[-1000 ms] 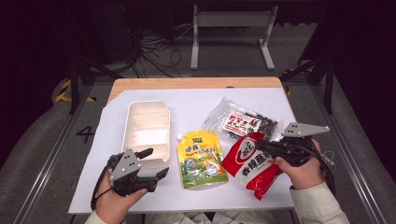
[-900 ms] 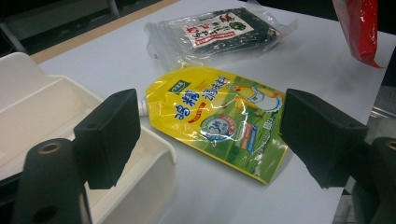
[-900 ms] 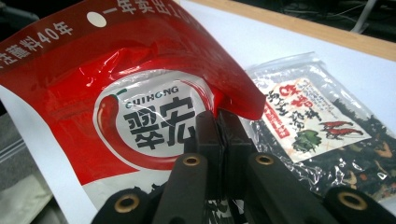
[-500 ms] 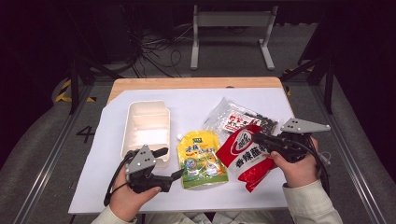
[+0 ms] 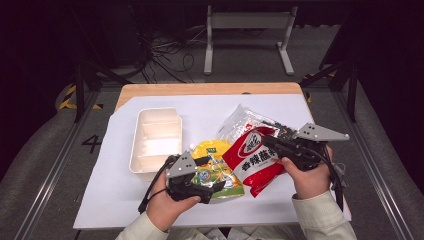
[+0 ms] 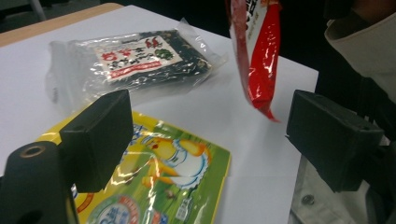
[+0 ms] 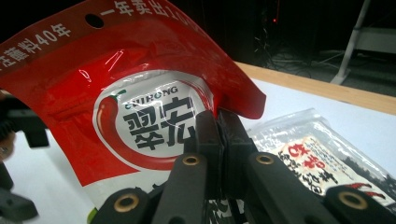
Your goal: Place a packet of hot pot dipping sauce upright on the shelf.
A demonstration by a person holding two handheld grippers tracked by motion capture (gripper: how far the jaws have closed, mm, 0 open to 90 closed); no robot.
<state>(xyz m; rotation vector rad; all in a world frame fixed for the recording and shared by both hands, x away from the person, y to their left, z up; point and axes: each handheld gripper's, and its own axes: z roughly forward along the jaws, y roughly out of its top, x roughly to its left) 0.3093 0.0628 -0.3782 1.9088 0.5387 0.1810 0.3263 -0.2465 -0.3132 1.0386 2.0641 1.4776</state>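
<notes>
Since the earlier frame, the left gripper (image 5: 212, 186) has slid toward three o'clock over the yellow packet (image 5: 216, 167), its jaws just opening and standing apart around nothing. The right gripper (image 5: 267, 142) stays clamped on the red packet (image 5: 252, 160), lifted at four o'clock of the white box (image 5: 156, 139). Pinched at one edge, that red packet could slip free; I count three packets, including the clear packet (image 6: 135, 60), and one box.

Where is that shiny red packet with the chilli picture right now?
The red plastic chilli packet hangs pinched in the right claw, lifted off the white table, right of the yellow-green pouch and before the clear dark-filled bag.
</notes>
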